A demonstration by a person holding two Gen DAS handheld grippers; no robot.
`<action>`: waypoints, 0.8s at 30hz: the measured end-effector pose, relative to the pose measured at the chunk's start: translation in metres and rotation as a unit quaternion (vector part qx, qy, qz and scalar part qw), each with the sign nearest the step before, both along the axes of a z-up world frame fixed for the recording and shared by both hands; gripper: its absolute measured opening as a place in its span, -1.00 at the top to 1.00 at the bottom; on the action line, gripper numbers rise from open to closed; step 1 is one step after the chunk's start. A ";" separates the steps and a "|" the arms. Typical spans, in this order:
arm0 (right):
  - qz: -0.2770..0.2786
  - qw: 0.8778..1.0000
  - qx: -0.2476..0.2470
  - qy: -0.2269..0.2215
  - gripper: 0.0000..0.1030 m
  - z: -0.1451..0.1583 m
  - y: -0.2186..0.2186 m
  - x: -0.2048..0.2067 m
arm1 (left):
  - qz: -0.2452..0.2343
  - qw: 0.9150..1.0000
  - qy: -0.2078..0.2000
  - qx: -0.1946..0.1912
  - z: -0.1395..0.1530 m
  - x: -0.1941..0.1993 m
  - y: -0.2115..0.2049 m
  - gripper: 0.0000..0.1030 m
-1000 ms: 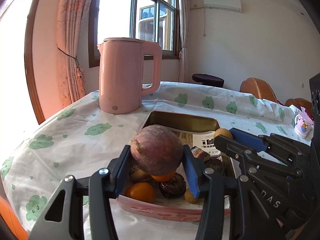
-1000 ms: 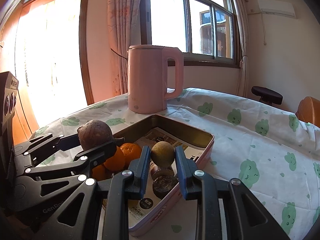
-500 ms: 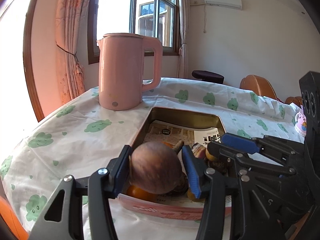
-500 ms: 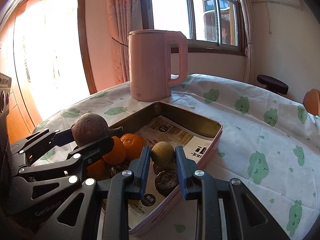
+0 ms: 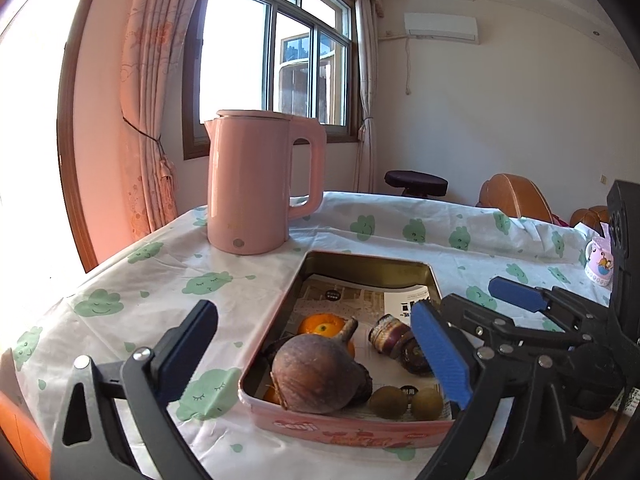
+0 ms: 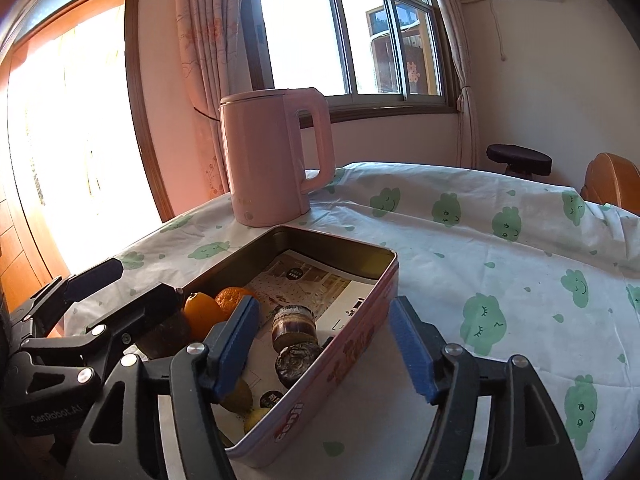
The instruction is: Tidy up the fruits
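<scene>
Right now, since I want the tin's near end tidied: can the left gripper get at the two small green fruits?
Probably yes: left gripper is open above the tin, though the big brown fruit crowds the green fruits.

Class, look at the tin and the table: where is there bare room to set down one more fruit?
The tin's far half is bare paper, toward the kettle. The near end is crowded with fruit. The tablecloth right of the tin is open.
</scene>
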State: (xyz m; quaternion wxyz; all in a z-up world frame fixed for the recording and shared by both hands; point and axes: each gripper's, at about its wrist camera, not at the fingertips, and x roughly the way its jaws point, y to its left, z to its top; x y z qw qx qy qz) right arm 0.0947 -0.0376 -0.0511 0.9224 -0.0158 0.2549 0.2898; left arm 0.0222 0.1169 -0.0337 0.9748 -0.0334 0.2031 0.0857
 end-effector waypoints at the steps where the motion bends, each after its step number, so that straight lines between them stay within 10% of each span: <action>1: -0.003 1.000 -0.002 -0.004 -0.40 0.001 -0.002 -0.002 | -0.001 1.000 -0.001 0.002 0.001 -0.001 -0.001 -0.93; 24: -0.030 0.999 0.007 -0.025 -0.45 0.017 -0.034 -0.020 | 0.006 1.000 -0.010 0.006 0.010 -0.009 -0.011 -0.93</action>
